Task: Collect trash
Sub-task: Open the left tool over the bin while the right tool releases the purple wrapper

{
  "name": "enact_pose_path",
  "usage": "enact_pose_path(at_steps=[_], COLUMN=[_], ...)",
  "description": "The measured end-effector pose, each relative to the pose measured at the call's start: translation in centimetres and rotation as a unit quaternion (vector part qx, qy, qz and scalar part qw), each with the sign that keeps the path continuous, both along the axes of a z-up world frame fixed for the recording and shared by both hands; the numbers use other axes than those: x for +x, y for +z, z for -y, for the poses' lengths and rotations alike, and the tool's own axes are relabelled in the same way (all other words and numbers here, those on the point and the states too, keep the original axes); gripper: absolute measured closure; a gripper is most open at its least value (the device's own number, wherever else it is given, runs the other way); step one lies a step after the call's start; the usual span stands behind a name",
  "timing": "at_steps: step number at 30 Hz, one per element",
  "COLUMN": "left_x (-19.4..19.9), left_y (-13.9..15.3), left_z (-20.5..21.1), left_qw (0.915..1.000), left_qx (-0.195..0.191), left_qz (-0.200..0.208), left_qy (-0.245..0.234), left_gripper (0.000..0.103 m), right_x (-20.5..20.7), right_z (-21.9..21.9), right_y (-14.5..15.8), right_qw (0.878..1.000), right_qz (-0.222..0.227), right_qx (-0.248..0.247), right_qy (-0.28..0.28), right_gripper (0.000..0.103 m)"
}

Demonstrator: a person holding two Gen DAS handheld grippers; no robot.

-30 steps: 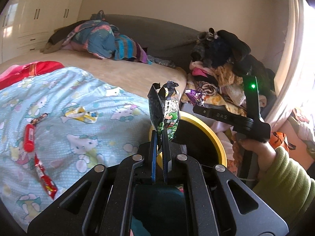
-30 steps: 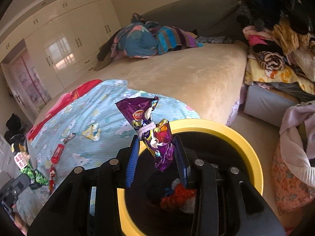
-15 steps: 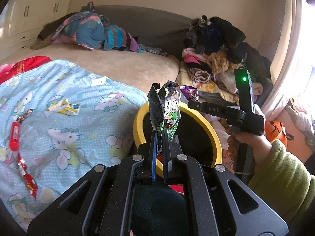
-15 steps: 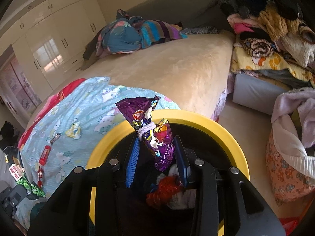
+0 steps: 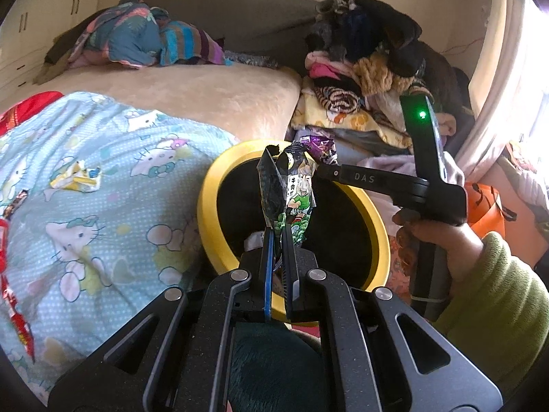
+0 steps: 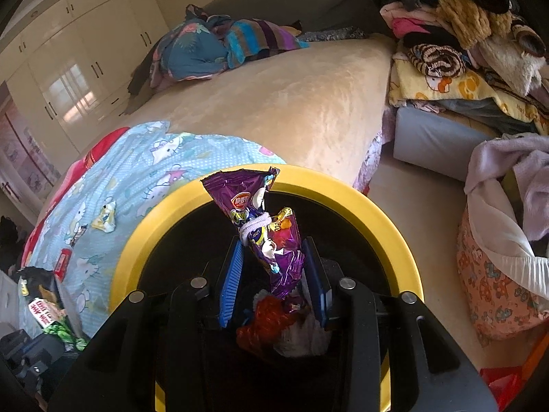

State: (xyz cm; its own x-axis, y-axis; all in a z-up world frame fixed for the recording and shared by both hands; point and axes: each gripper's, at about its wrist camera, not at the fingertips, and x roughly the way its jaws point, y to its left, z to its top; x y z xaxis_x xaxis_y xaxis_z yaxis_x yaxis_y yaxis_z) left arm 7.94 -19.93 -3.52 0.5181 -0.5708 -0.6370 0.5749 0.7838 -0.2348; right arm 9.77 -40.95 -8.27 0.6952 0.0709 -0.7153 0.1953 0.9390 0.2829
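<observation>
Left tool [image 5: 278,240] pinching green snack wrapper [image 5: 291,189]; right tool [image 6: 272,267] spread around purple wrapper [image 6: 264,230] over yellow-rimmed bin [image 6: 377,213]. We judge risk: purple wrapper snagging pad, missing bin.

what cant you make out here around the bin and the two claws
- Bottom of the yellow bin: right wrist view, hidden by the right claw and purple wrapper.
- Near rim: left wrist view, behind the left claw.
- Green wrapper print: too small.
- Red wrappers: cut by left edge.
</observation>
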Motion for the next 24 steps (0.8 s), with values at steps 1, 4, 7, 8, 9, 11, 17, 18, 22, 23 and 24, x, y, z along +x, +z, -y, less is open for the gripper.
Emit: enact_pose_path(at_steps=[1, 4, 7, 8, 9, 11, 17, 18, 22, 23, 24], left_x=[0.2, 0.8, 1.4, 1.5, 1.7, 2.1, 3.3, 3.4, 3.4, 3.4, 3.3], left_y=[-0.1, -0.6, -1.3, -1.4, -1.7, -2.0, -2.7, -2.7, -1.9, -1.7, -1.3], left_z=[0.2, 1.2, 1.8, 1.9, 2.1, 2.3, 2.4, 2.2, 1.3, 1.2, 0.9], left_qw=[1.0, 0.9999, 0.9997, 0.9997, 0.9996, 0.9995, 0.9992, 0.9992, 0.9993, 0.9993, 0.9992], left_qx=[0.002, 0.013, 0.022, 0.023, 0.025, 0.029, 0.029, 0.025, 0.012, 0.01, 0.007], left_qz=[-0.001, -0.006, -0.01, -0.011, -0.013, -0.015, -0.023, -0.025, -0.014, -0.011, -0.007], left_qy=[0.0, -0.001, 0.0, 0.0, 0.002, 0.004, 0.013, 0.018, 0.032, 0.035, 0.038], left_gripper=[0.101, 0.101, 0.101, 0.101, 0.101, 0.101, 0.096, 0.083, 0.049, 0.043, 0.032], right_x=[0.0, 0.0, 0.0, 0.1, 0.1, 0.1, 0.3, 0.3, 0.3, 0.3, 0.3], right_z=[0.2, 0.4, 0.9, 1.0, 1.0, 1.1, 1.1, 1.1, 1.0, 0.9, 0.9], right_y=[-0.2, -0.5, -1.0, -1.1, -1.2, -1.4, -2.0, -2.0, -1.9, -1.8, -1.7], right_qw=[1.0, 1.0, 1.0, 1.0, 1.0, 1.0, 0.999, 0.999, 0.999, 0.999, 0.999], right_qz=[-0.002, -0.007, -0.012, -0.014, -0.016, -0.019, -0.029, -0.031, -0.029, -0.027, -0.026], right_qx=[0.0, -0.002, 0.003, 0.004, 0.006, 0.008, 0.019, 0.02, 0.02, 0.019, 0.018], right_qy=[-0.001, -0.004, -0.006, -0.007, -0.007, -0.006, 0.0, -0.001, -0.01, -0.011, -0.011], right_gripper=[0.069, 0.069, 0.069, 0.069, 0.069, 0.069, 0.065, 0.064, 0.051, 0.051, 0.05])
